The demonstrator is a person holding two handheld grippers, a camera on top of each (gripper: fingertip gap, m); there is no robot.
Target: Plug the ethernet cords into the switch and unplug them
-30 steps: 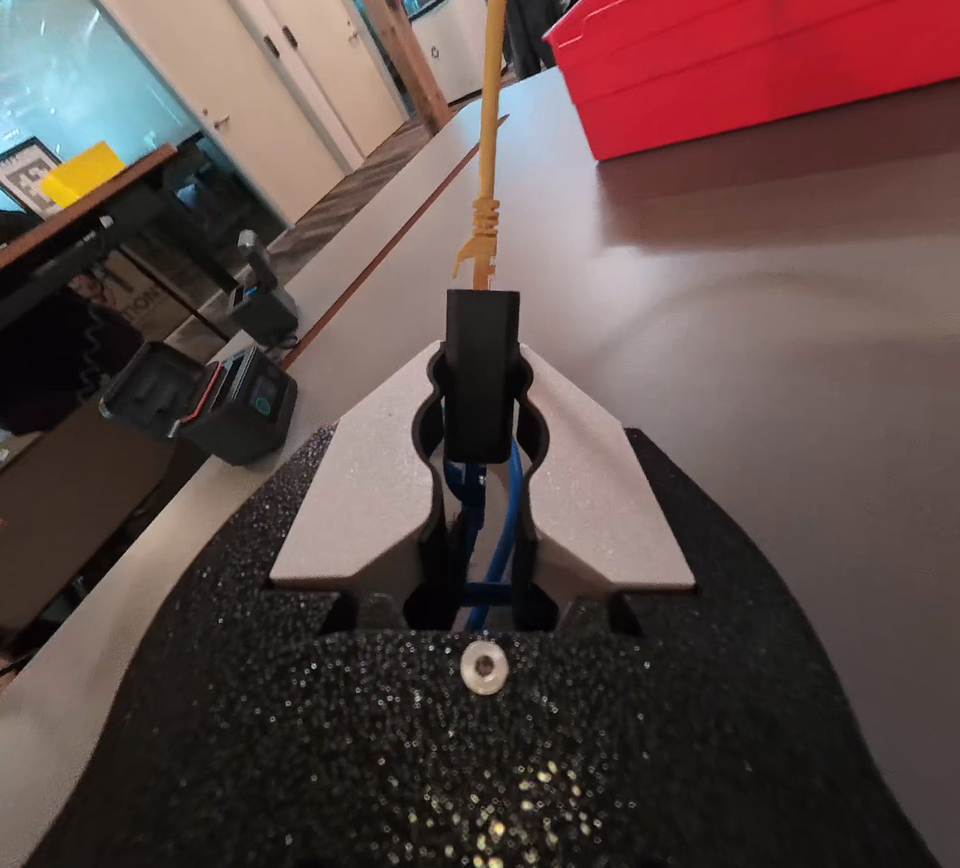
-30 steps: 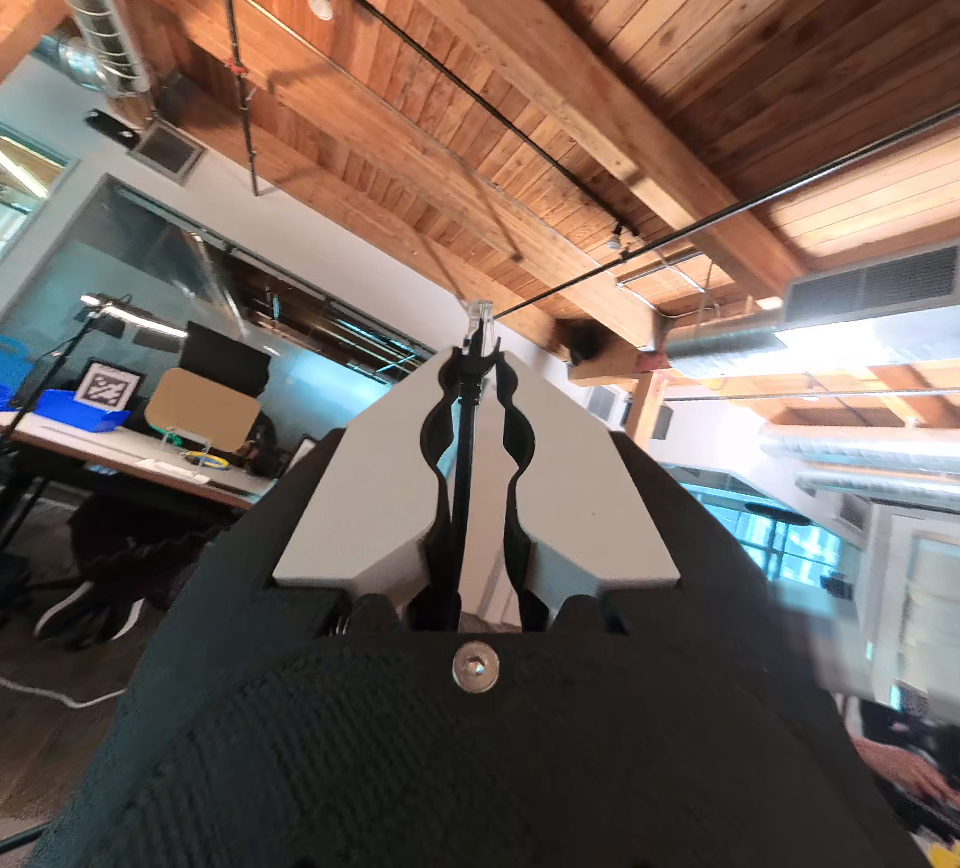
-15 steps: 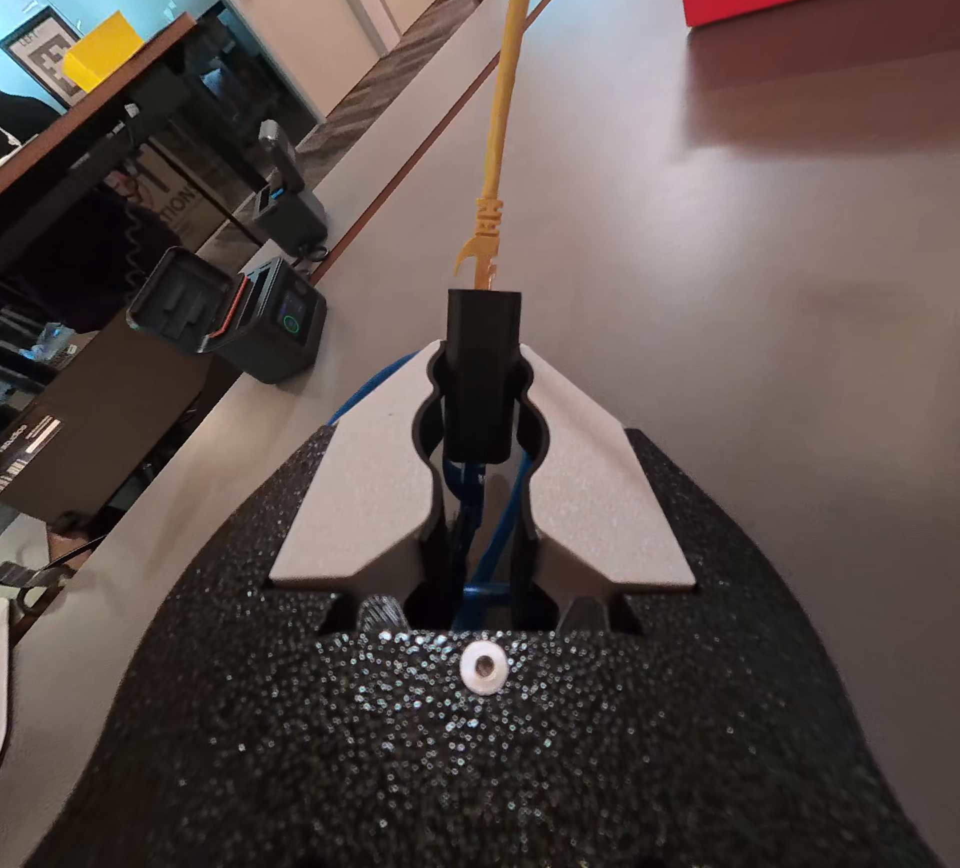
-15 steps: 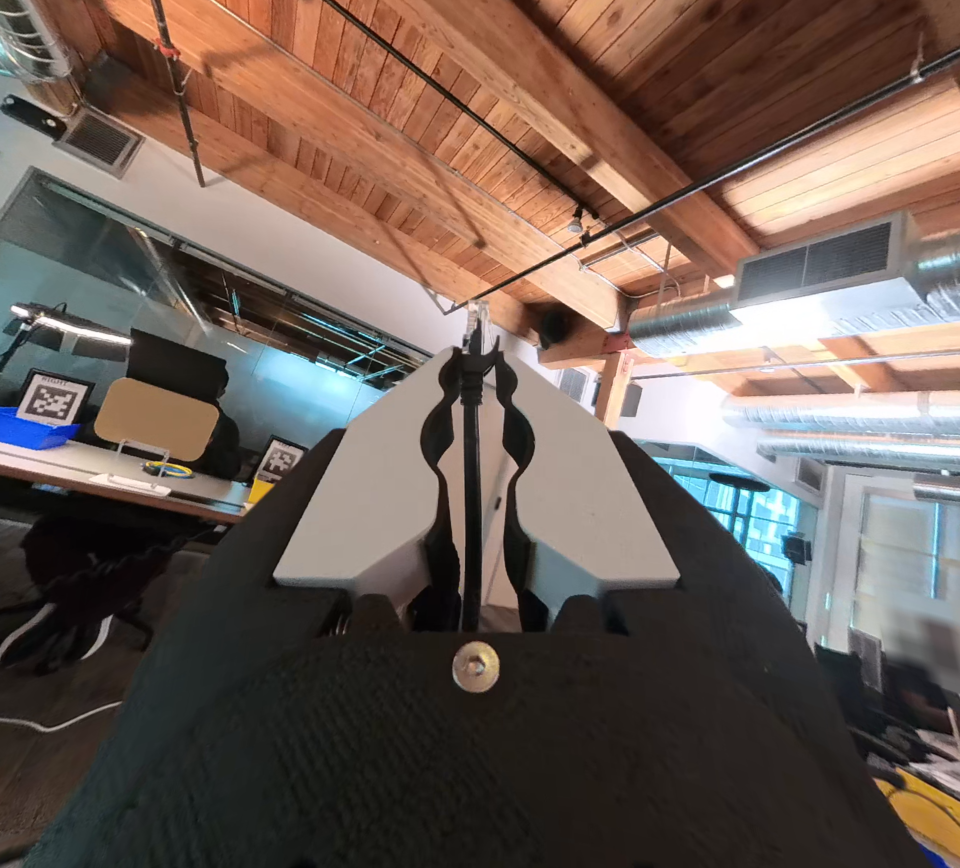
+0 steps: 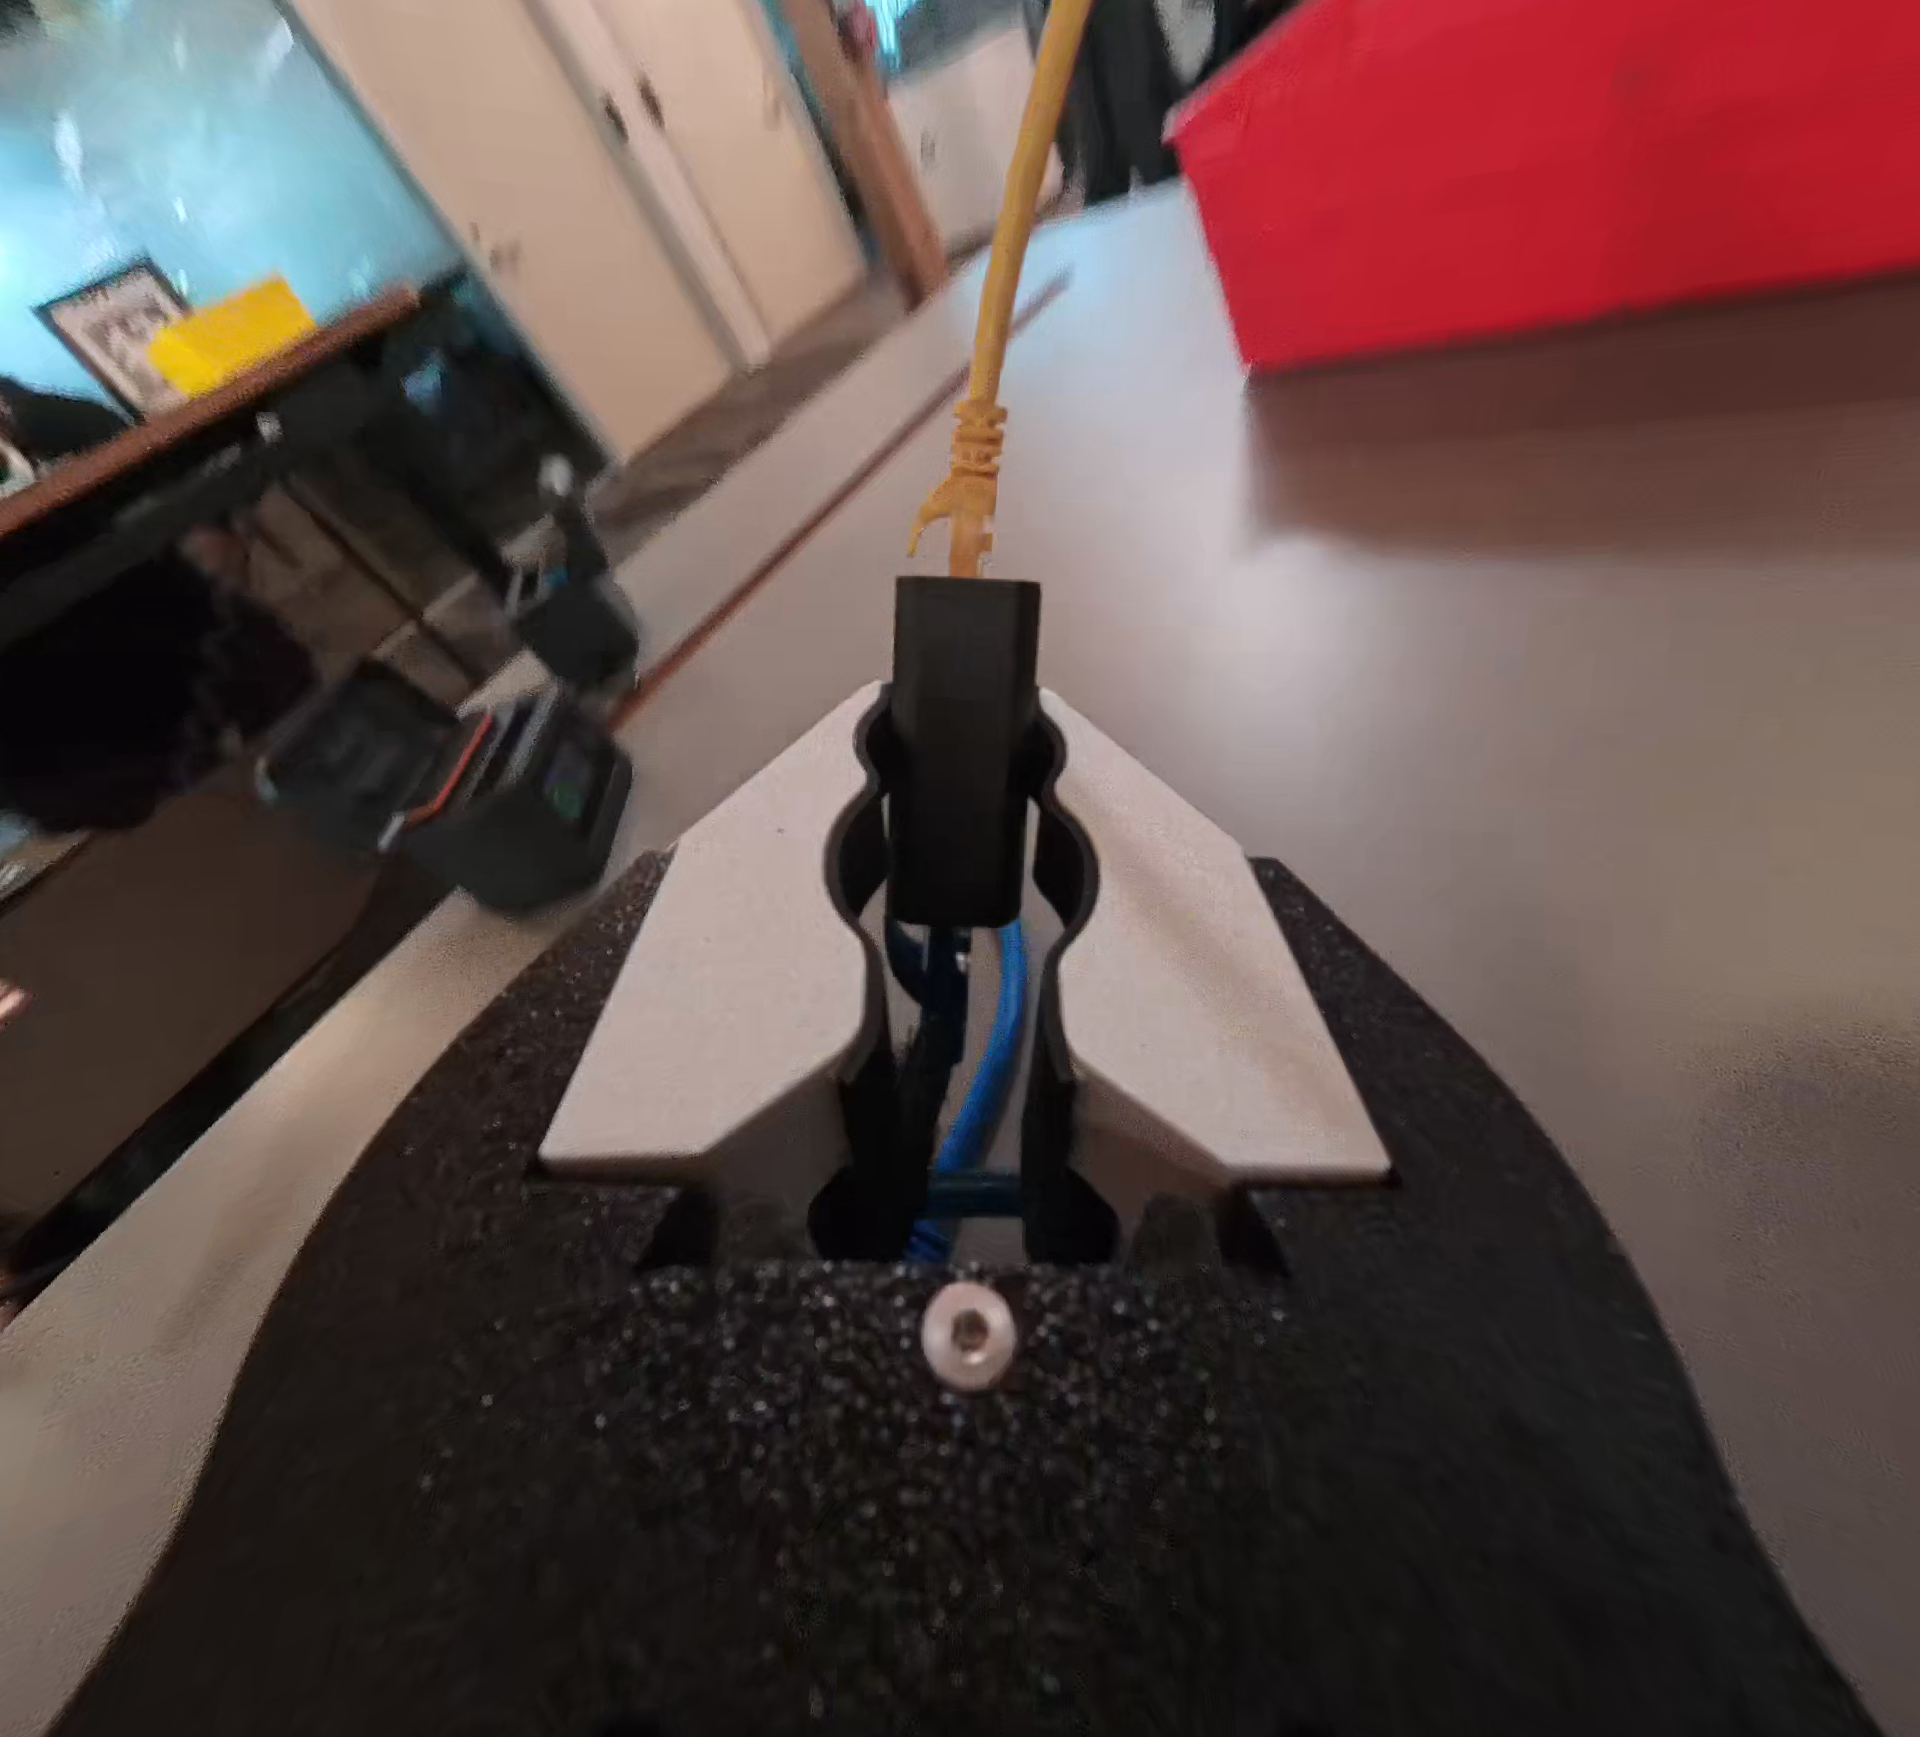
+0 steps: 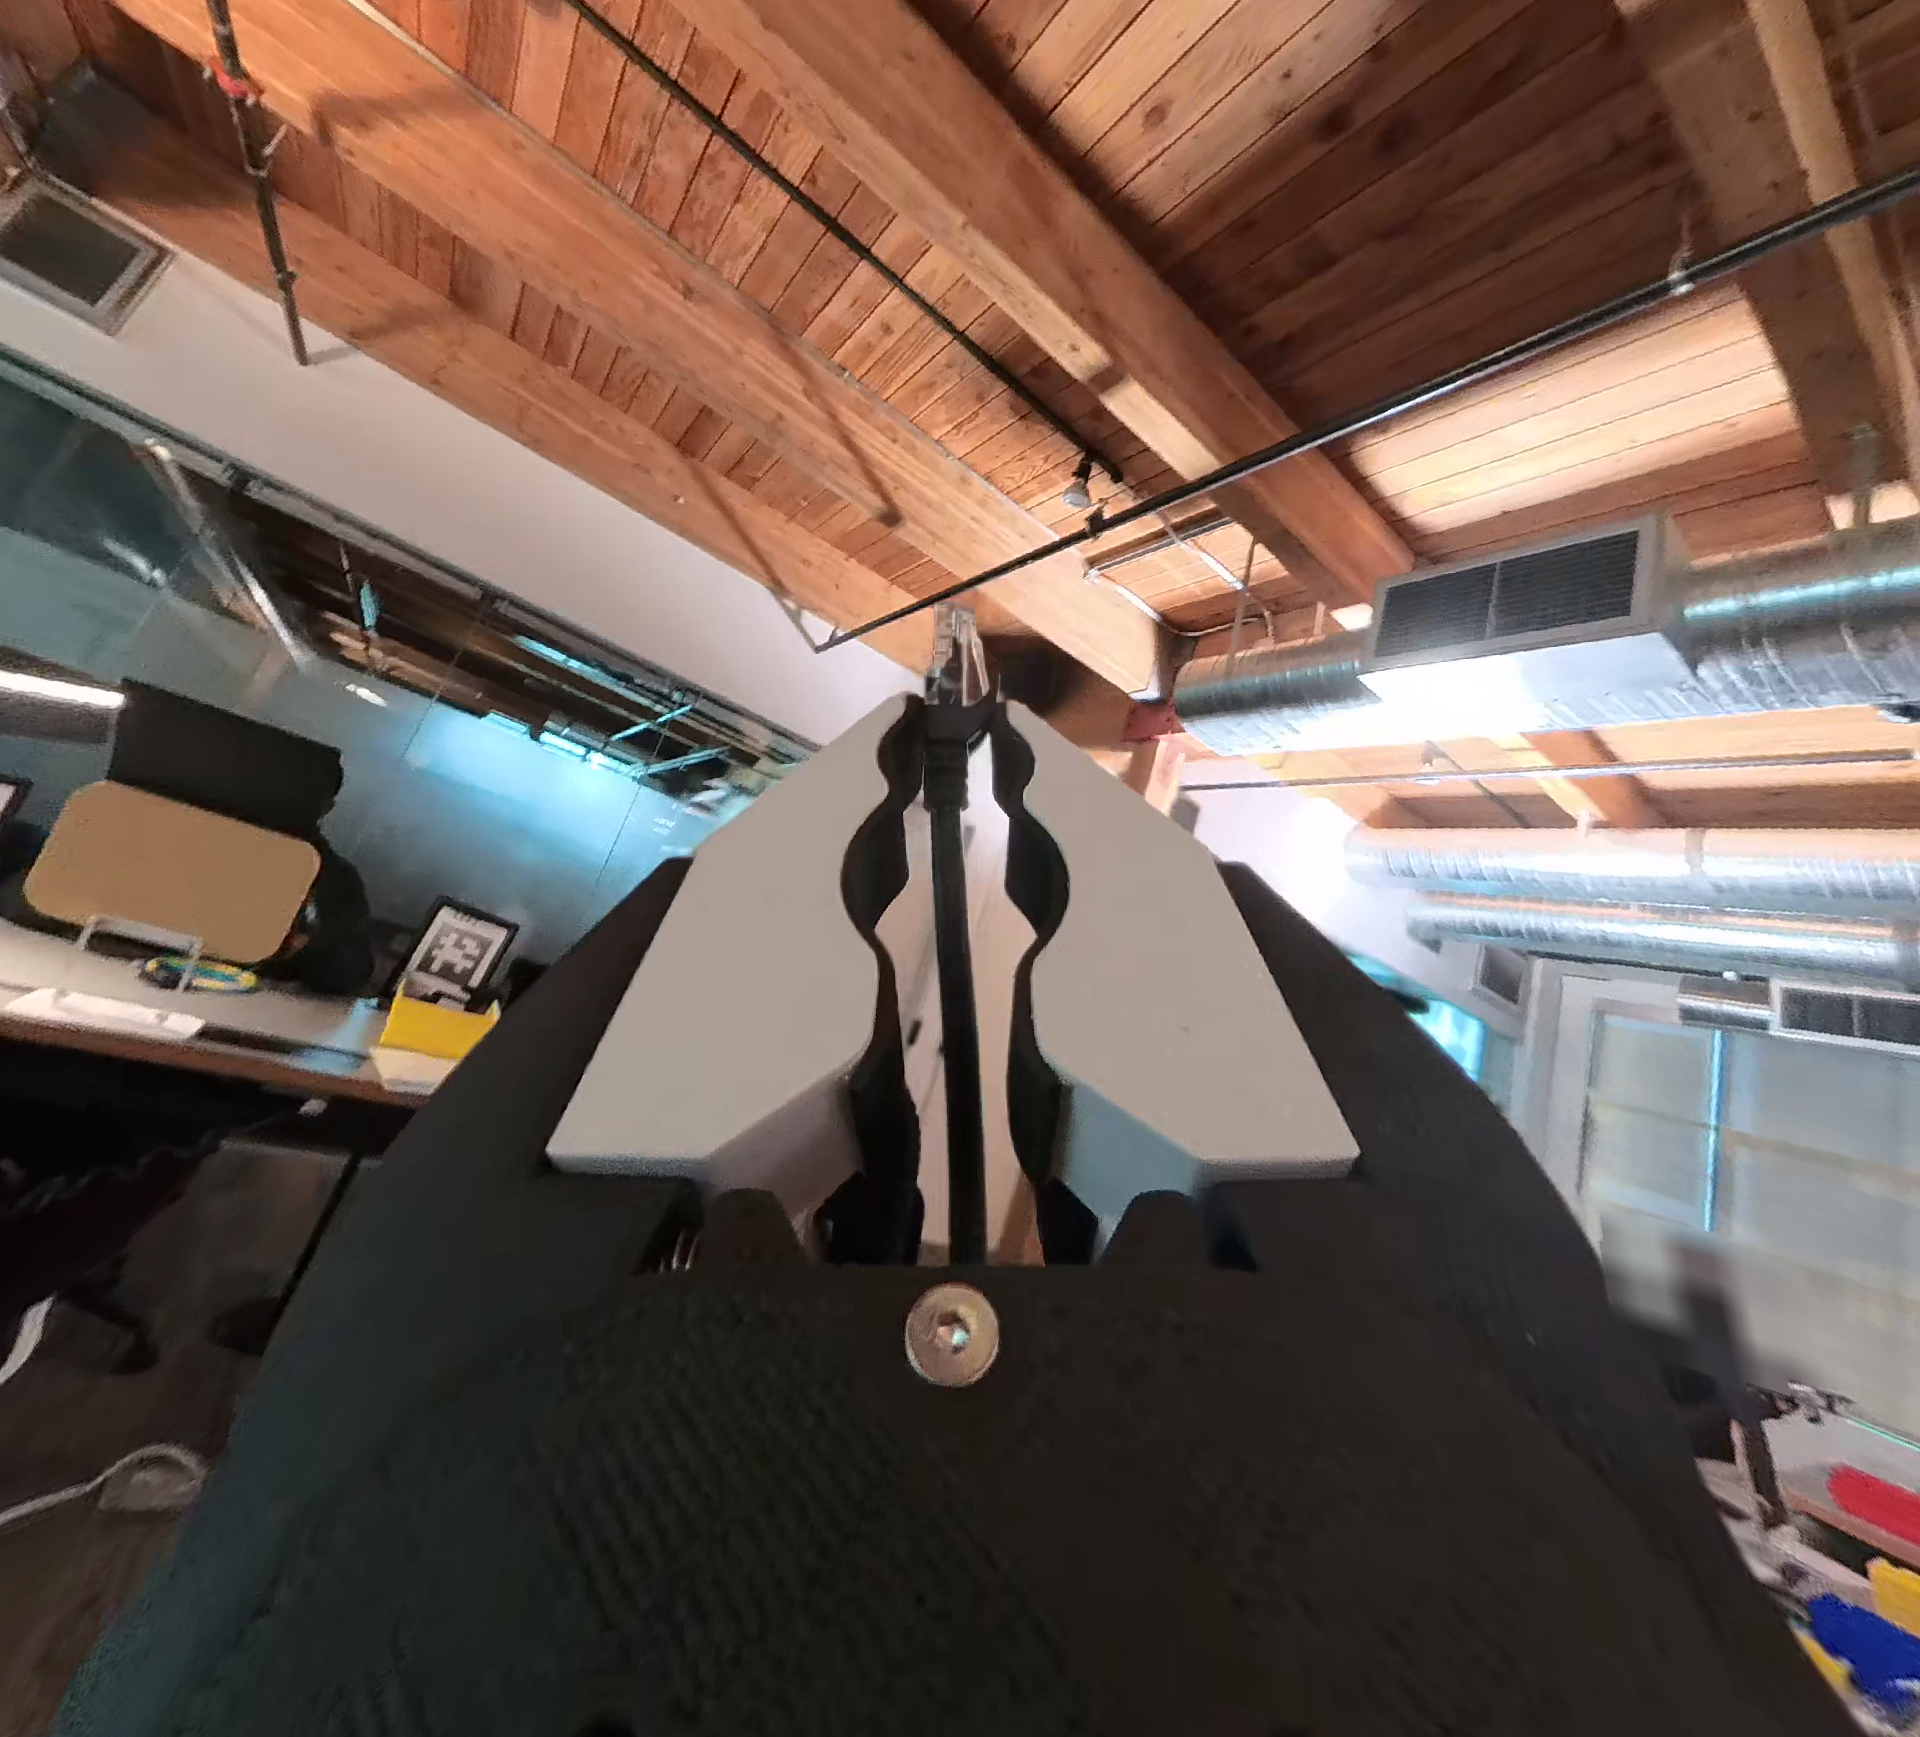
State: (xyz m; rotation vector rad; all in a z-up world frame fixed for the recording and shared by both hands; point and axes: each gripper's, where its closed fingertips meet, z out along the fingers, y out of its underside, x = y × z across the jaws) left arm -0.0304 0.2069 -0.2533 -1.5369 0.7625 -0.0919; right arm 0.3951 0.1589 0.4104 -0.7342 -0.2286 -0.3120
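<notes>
My left gripper point(image 5: 961, 711) is shut on a small black switch block point(image 5: 961, 752) and holds it above the grey table point(image 5: 1455, 804). A yellow ethernet cord point(image 5: 1023, 233) is plugged into the block's far end and rises up and away. A blue cord point(image 5: 987, 1074) hangs from its near end, between the fingers. My right gripper point(image 6: 956, 711) points up at the wooden ceiling and is shut on a black ethernet cord point(image 6: 956, 960). The cord's clear plug point(image 6: 958, 648) sticks out past the fingertips. Neither gripper shows in the other's view.
A red bin point(image 5: 1610, 129) stands on the table at the far right. A black open case point(image 5: 447, 804) and another black device point(image 5: 571, 607) sit at the table's left edge. Desks and glass walls lie beyond. The left gripper's tips are roughly 80 centimeters from the right gripper's. The black open case point(image 5: 447, 804) lies around 20 centimeters away from my left fingertips.
The left gripper has tilted back up, so the red bin and doors show again, and the view is blurred. The right gripper has turned slightly. Both keep their hold.
</notes>
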